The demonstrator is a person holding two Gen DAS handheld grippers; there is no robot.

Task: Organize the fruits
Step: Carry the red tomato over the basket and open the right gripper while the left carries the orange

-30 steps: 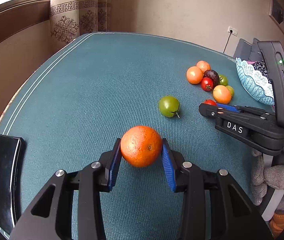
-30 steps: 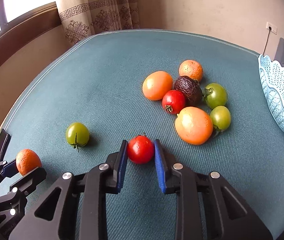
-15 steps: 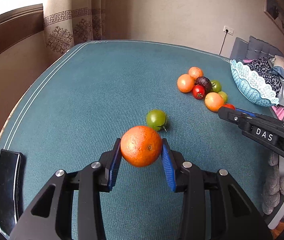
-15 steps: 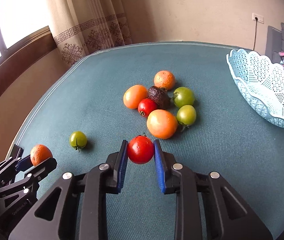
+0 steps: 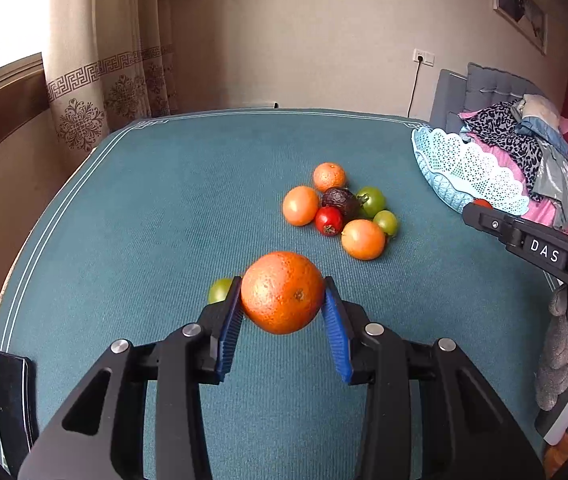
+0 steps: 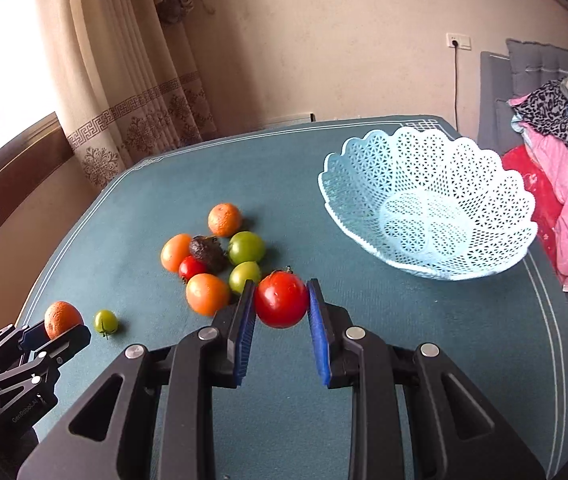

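Right gripper (image 6: 280,305) pinches a red tomato (image 6: 281,299) and left gripper (image 5: 282,297) an orange (image 5: 282,292), both lifted off the desk (image 6: 403,320), probably bound for the empty basket (image 6: 427,204) at its far right corner.

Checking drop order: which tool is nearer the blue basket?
Right. The right tool, shut on the red tomato, is a short way from the blue basket. The left tool, holding the orange, sits farther back, beyond the fruit pile.
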